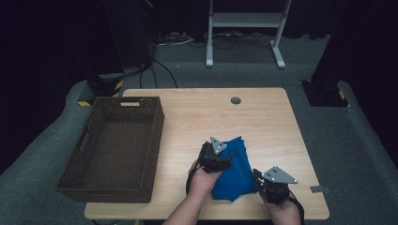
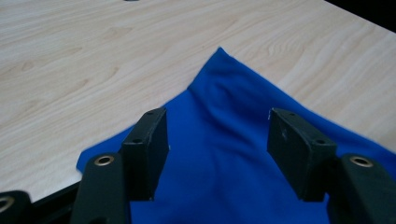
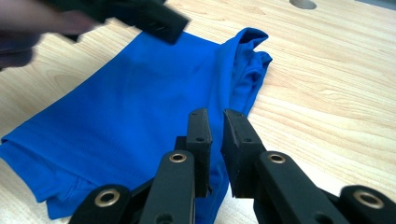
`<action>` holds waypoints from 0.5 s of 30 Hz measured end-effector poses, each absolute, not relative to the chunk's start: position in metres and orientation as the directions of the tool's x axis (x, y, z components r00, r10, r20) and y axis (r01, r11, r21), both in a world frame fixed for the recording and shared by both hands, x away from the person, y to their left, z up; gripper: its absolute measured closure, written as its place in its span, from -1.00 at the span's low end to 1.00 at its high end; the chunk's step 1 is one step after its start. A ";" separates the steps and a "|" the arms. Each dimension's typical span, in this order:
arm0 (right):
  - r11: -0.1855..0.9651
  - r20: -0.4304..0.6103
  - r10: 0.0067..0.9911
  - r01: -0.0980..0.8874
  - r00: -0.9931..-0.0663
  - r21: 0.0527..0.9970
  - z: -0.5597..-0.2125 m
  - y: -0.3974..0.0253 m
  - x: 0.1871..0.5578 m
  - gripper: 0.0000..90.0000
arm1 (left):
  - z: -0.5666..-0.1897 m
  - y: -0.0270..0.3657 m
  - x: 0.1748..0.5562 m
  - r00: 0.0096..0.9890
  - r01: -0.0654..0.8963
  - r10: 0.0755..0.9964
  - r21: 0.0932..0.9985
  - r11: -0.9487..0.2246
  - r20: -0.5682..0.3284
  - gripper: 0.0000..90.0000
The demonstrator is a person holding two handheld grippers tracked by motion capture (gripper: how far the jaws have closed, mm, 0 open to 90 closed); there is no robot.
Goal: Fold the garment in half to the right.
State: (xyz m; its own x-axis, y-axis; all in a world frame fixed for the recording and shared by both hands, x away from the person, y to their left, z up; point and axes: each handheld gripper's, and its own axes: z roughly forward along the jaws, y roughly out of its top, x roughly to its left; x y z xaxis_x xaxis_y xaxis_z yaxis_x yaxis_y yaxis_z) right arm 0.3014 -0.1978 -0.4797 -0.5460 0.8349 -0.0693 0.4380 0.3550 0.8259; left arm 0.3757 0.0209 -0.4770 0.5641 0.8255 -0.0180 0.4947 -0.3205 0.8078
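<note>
A blue cloth [image 1: 238, 165] lies folded on the wooden table [image 1: 263, 122] near its front edge. My left gripper [image 1: 223, 159] rests over the cloth's left side. In the left gripper view its jaws [image 2: 218, 119] stand open and wide apart, with the blue cloth [image 2: 224, 158] lying flat between them and one corner pointing away. My right gripper [image 1: 257, 174] sits at the cloth's near right edge. In the right gripper view its jaws [image 3: 216, 120] are almost together above the cloth [image 3: 140, 102], with nothing visibly pinched. The left gripper's jaw [image 3: 156, 18] hangs over the cloth's far side.
A dark brown woven basket [image 1: 141, 101] stands empty on the table's left side. A round hole [image 1: 235, 100] is in the table near its back edge. A grey tape piece [image 1: 317, 189] sits at the front right corner. A white stand [image 1: 244, 21] is on the floor behind.
</note>
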 end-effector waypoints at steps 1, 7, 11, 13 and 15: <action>0.358 -0.072 0.834 0.437 -0.548 0.825 -0.480 -0.197 0.302 0.80 | -0.478 0.023 0.371 0.564 0.491 0.826 0.809 -0.323 -0.013 -0.14; 0.380 -0.080 0.826 0.446 -0.558 0.810 -0.483 -0.192 0.308 0.84 | -0.487 0.038 0.348 0.563 0.503 0.826 0.806 -0.312 -0.032 -0.15; 0.388 -0.082 0.829 0.464 -0.553 0.796 -0.488 -0.191 0.312 0.84 | -0.494 0.041 0.335 0.588 0.511 0.808 0.790 -0.339 -0.033 -0.16; 0.389 -0.079 0.832 0.477 -0.548 0.788 -0.492 -0.192 0.313 0.84 | -0.497 0.041 0.330 0.598 0.511 0.801 0.785 -0.350 -0.031 -0.17; 0.389 -0.076 0.836 0.490 -0.544 0.780 -0.495 -0.194 0.313 0.84 | -0.500 0.041 0.325 0.605 0.513 0.795 0.781 -0.355 -0.036 -0.17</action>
State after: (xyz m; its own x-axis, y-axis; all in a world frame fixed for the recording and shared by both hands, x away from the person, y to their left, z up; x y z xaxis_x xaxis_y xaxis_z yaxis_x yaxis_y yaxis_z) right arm 0.3131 -0.1940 -0.4950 -0.5436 0.8360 -0.0755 0.4895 0.3888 0.7805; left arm 0.3254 0.0411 -0.4997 0.6050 0.7954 -0.0361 0.5132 -0.3549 0.7815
